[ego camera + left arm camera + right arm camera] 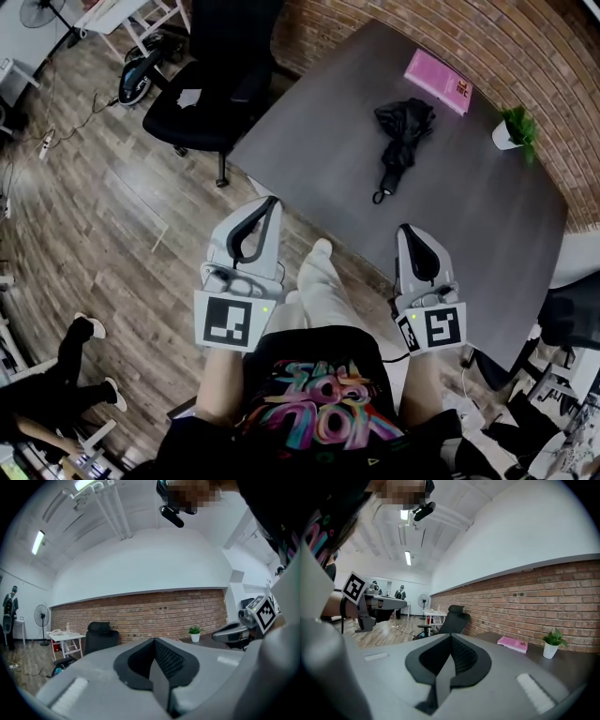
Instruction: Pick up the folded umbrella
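A black folded umbrella (402,141) lies on the dark grey table (337,150), its hooked handle pointing toward me. My left gripper (273,202) is over the wooden floor just short of the table's near corner, jaws shut and empty. My right gripper (404,228) is over the table's near edge, below the umbrella's handle and apart from it, shut with nothing held. The left gripper (153,641) and the right gripper (451,637) both point level at the brick wall in their own views, and the umbrella is hidden behind the jaws.
A pink book (438,81) and a small potted plant (514,128) sit at the table's far side. A black office chair (217,80) stands left of the table. Another chair (572,323) is at the right. A person's legs (56,375) show at lower left.
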Tool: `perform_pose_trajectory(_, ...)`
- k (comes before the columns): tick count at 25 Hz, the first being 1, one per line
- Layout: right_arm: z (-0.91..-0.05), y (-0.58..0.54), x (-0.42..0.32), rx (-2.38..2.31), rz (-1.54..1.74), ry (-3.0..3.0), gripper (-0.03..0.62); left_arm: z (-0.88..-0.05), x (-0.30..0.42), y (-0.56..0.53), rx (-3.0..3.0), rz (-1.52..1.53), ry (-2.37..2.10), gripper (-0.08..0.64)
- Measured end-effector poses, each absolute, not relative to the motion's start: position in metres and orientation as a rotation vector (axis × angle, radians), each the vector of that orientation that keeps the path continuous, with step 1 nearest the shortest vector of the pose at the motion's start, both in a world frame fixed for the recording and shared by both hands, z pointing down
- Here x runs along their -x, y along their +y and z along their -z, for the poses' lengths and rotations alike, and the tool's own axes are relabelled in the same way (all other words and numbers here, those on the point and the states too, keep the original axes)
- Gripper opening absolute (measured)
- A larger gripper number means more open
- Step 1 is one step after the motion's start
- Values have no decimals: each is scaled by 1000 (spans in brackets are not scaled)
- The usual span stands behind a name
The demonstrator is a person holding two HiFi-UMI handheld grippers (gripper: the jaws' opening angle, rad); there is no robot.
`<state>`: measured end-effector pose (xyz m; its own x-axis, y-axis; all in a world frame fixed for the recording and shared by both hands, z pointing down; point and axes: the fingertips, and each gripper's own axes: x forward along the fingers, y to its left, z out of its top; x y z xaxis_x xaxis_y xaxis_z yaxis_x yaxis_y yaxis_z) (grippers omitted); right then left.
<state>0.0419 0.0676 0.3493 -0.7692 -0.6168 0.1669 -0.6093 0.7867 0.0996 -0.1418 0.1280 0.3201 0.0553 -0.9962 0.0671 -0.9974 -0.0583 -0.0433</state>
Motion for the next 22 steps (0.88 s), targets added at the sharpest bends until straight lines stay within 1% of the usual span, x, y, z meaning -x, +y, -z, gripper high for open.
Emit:
perform_pose_trajectory(10, -339, -44, -26, -1069, 57, -2759, 0, -308, 168, 4, -2319, -135, -2082, 2)
perform_pose_trajectory(15, -326, -100, -33, -1129, 69, -2748, 0, -299, 159, -59, -2393, -160, -2026, 2)
perform_pose_trajectory(22, -321, -137, -49, -1228, 50, -2715, 0, -292, 141, -113, -2487, -177, -1924, 2)
